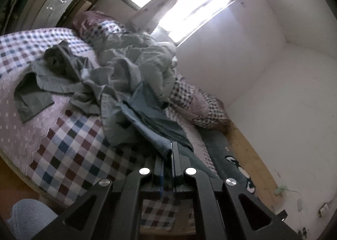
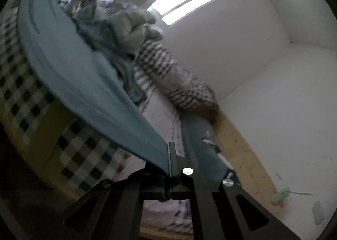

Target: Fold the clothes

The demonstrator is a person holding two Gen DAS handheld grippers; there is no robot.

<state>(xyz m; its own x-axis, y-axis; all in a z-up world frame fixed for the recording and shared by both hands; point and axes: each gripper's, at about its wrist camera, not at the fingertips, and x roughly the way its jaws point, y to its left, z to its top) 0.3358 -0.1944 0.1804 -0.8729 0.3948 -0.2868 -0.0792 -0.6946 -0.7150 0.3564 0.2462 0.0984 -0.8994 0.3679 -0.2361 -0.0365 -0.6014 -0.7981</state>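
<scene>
- Pinching a blue-grey garment [image 1: 147,118] at its near edge, the left tool [image 1: 171,151] has its fingers pressed together on the cloth, low in the left wrist view.
- From that pinch the garment runs away and up-left across the bed [image 1: 69,147], its long axis heading toward the heap of pale grey-green bedding [image 1: 139,61].
- Right tool [image 2: 169,153] is likewise clamped tight on the same blue cloth [image 2: 69,67], which is pulled into a taut band.
- In the right wrist view that band stretches from the fingertips diagonally up to the upper-left rim, widening as it goes, hanging above the checked bedspread [image 2: 27,101].
- A darker grey-green garment [image 1: 42,84] lies crumpled and spread flat on the bed, left of the heap and apart from the held cloth.
- Checked pillows [image 1: 202,109] sit along the wall side of the bed.
- A window [image 1: 189,10] glares bright behind the heap.
- A knee in light fabric [image 1: 29,216] shows at the lower left.
</scene>
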